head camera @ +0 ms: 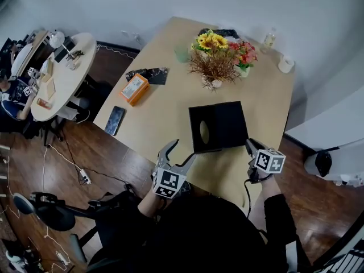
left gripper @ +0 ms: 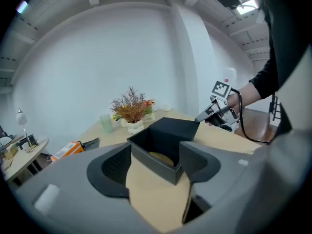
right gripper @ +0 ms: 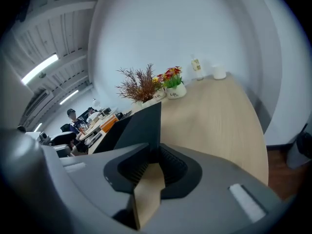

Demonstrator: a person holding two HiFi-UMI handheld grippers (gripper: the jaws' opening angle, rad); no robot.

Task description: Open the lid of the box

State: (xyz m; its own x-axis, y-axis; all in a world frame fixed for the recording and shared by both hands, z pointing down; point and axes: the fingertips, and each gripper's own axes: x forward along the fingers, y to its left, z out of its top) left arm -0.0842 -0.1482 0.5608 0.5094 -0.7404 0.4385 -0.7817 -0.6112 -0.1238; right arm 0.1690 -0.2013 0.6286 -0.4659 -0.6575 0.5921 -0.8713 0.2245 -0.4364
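A black box [head camera: 200,144] stands near the front edge of the wooden table [head camera: 170,112], with a tan oval thing [head camera: 205,131] inside it. Its lid [head camera: 230,124] lies raised over the box's right side. My right gripper [head camera: 249,145] pinches the lid's near right corner. In the right gripper view the thin lid panel [right gripper: 141,126] runs between the right gripper's [right gripper: 155,162] pads. My left gripper [head camera: 181,152] stands wide open at the box's near left corner. In the left gripper view that corner of the box [left gripper: 151,162] sits between the left gripper's [left gripper: 156,172] fingers, untouched.
Flower pots [head camera: 216,61] stand beyond the box. An orange carton [head camera: 135,88], a black packet [head camera: 148,74] and a phone [head camera: 115,120] lie to the left. A white cup [head camera: 285,64] and a bottle [head camera: 269,37] are at the far right. A cluttered round table [head camera: 62,75] is far left.
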